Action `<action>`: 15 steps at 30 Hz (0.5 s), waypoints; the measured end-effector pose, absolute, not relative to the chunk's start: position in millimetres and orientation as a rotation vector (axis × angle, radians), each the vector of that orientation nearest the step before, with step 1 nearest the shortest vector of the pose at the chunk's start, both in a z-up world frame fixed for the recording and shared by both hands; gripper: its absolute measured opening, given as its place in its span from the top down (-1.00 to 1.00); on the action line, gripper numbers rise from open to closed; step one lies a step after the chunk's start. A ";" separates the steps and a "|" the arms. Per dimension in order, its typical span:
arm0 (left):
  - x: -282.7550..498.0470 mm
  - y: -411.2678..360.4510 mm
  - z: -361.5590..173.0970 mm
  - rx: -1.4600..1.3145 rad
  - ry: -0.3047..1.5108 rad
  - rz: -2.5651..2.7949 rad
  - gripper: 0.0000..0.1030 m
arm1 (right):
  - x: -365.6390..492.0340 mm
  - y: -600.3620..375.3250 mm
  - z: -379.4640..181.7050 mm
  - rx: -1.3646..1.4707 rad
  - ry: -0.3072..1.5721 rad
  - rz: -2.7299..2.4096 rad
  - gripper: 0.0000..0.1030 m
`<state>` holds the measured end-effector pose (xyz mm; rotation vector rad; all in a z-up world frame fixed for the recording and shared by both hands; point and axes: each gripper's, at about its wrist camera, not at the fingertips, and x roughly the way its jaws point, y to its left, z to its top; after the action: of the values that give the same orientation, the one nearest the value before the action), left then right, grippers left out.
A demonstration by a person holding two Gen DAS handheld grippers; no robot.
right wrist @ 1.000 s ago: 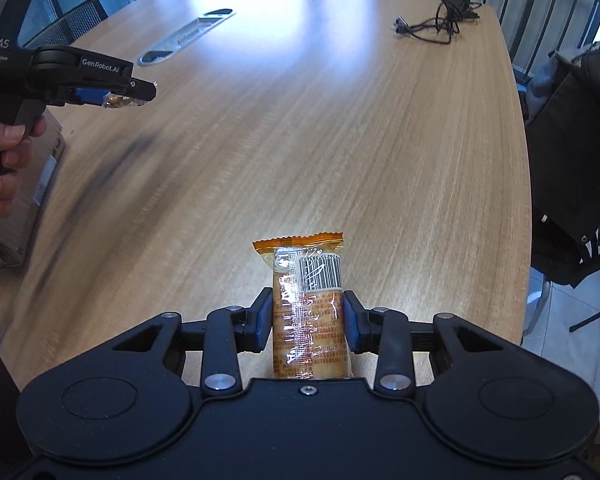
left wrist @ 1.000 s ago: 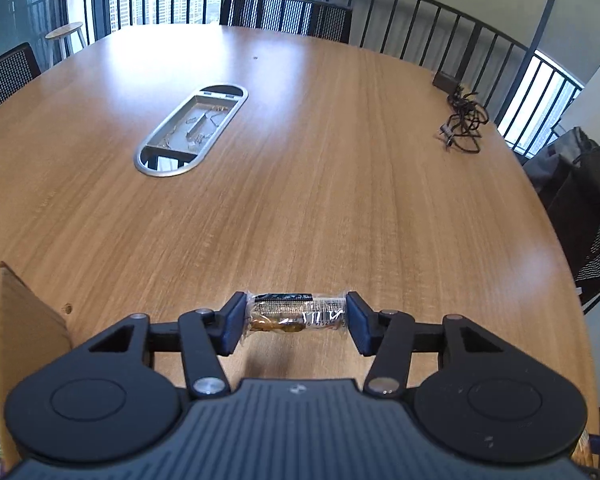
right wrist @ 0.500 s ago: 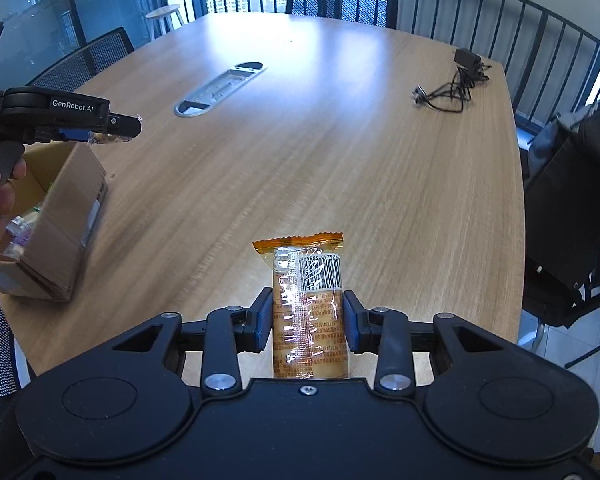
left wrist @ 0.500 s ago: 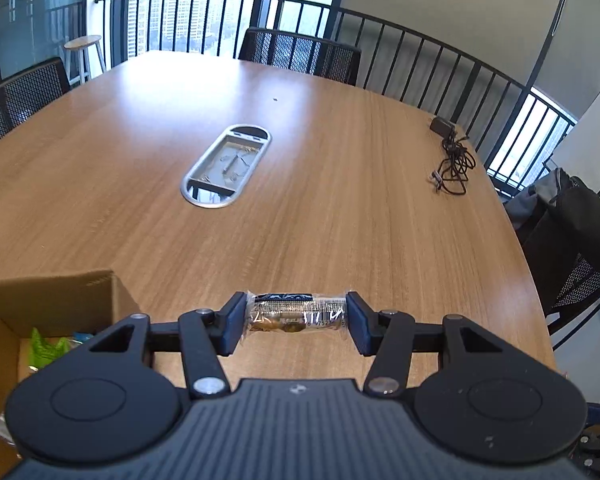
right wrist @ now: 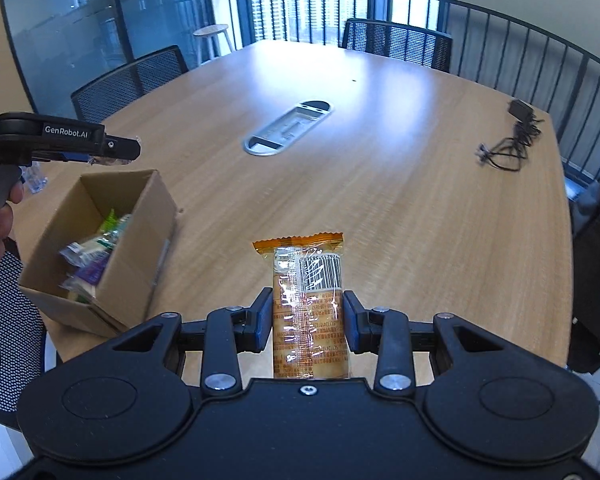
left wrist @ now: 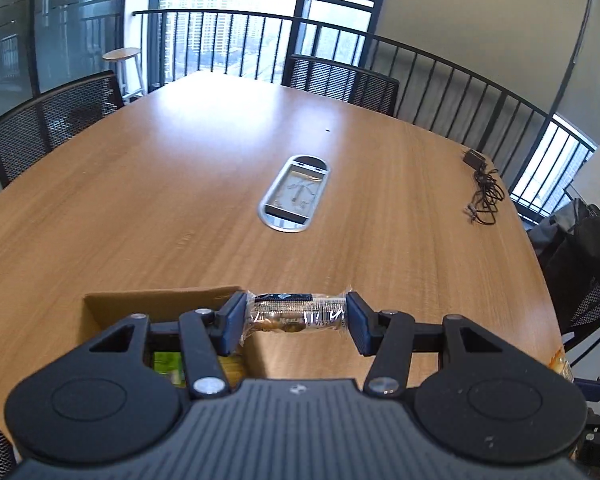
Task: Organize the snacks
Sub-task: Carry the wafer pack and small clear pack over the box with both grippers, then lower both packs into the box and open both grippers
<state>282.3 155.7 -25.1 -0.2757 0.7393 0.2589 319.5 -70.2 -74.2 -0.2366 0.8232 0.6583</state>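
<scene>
My left gripper [left wrist: 296, 316] is shut on a small clear-wrapped snack bar [left wrist: 296, 314], held crosswise by its ends just above the far right corner of an open cardboard box [left wrist: 160, 300]. In the right wrist view that same left gripper [right wrist: 120, 152] hangs over the box [right wrist: 132, 248], which holds several wrapped snacks [right wrist: 92, 252]. My right gripper [right wrist: 306, 316] is shut on an orange-topped cracker packet [right wrist: 308, 300] that points away from me, in the air to the right of the box.
A long wooden table [right wrist: 380, 184] has an oval cable hatch [right wrist: 288, 128] mid-way and a black charger with tangled cord [right wrist: 512, 140] at the far right. Mesh chairs [right wrist: 128, 80] line the left and far sides; a dark bag [left wrist: 580, 248] sits on a chair at right.
Both grippers have risen and swung left, each keeping its snack. The box came into view; my left gripper now hangs over its opening.
</scene>
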 end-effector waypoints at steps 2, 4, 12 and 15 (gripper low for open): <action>274.9 167.8 -26.8 -0.290 0.747 0.278 -0.02 | 315.1 -56.3 -73.0 -0.238 0.816 0.682 0.32; 267.3 179.0 -28.6 -0.294 0.751 0.299 -0.02 | 310.9 -42.5 -71.8 -0.239 0.811 0.710 0.32; 241.6 205.9 -47.4 -0.325 0.788 0.355 -0.03 | 296.3 9.2 -63.1 -0.251 0.794 0.808 0.32; 235.6 213.9 -54.0 -0.334 0.801 0.373 -0.04 | 291.2 25.8 -60.2 -0.261 0.789 0.834 0.32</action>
<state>235.6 213.9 -54.0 -0.3335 0.8009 0.3732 291.2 25.8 -60.2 -0.2608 0.7891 0.8343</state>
